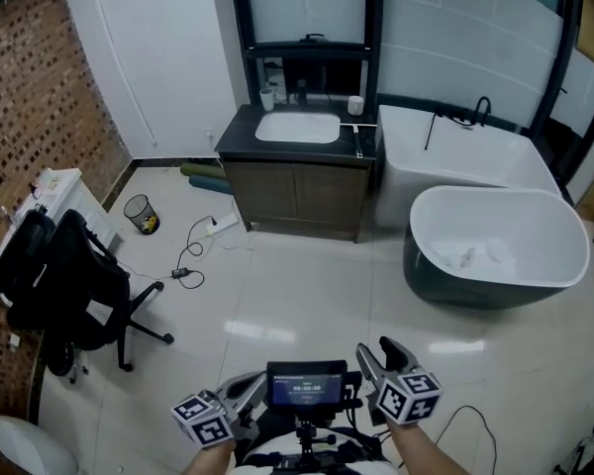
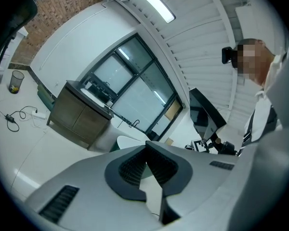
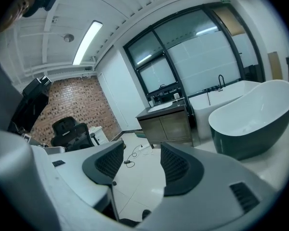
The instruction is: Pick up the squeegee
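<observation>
No squeegee shows plainly in any view. A slim dark object (image 1: pixel 358 144) lies at the right end of the dark vanity top (image 1: pixel 240 127); I cannot tell what it is. Both grippers are low in the head view, well short of the vanity. My left gripper (image 1: pixel 240 394) points level and its ribbed pads (image 2: pixel 135 167) meet at the tips with nothing between them (image 2: pixel 145 146). My right gripper (image 1: pixel 378 354) tilts slightly down at the floor, its jaws standing wide apart and empty (image 3: pixel 142 148).
A freestanding bathtub (image 1: pixel 495 245) stands at the right, with a white built-in tub (image 1: pixel 455 151) behind it. A black office chair (image 1: pixel 74 285), a waste bin (image 1: pixel 139 214) and floor cables (image 1: pixel 193 255) are at the left. A small screen (image 1: pixel 307 384) sits between the grippers.
</observation>
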`<state>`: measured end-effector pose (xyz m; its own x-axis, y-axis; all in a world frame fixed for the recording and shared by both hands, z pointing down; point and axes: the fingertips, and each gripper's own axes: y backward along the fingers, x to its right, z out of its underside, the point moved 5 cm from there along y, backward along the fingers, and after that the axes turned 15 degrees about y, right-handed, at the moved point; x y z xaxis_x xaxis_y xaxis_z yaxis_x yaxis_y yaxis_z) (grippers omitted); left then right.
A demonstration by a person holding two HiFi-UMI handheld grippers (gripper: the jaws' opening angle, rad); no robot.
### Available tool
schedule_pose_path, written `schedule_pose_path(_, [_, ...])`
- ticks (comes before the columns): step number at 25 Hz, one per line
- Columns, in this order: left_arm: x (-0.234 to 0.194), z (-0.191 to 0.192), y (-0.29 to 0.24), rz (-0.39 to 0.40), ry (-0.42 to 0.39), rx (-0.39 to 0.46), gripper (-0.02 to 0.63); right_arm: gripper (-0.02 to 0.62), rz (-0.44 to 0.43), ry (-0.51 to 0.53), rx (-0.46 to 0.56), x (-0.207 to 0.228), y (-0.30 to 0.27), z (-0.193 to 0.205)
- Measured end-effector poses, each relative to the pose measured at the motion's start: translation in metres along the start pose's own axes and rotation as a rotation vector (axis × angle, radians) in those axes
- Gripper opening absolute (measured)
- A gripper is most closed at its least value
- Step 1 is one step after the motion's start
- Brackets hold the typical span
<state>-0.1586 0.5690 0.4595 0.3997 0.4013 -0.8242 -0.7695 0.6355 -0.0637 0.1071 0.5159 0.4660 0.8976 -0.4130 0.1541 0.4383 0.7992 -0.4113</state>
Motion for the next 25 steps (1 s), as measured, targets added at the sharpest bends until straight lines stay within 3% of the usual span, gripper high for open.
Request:
schedule_pose_path(8, [-0.05,-0.06,-0.036,0.053,0.041,-0.067,-0.006,0.253,-0.021,-0.106,0.016,0.001,-0.056,-0.025])
schedule_pose_path(13, [-0.076,-0.12,-0.058,0.102,0.007,-0.118,-0.006,0.252,0.008,-0.068,-0.023,-0.006,-0.103,-0.043])
schedule_pose_path(18, [-0.099,-0.169,-0.069,0.131,0.005,-0.137,-0.006,0.249,0.024,-0.12,-0.03,-0.009,-0.144,-0.062])
schedule_pose_path(25, [-0.136,-0.204,-0.069,0.147,0.025,-0.16,-0.006,0.173,0.023,-0.137,0.005,-0.022,-0.185,-0.078])
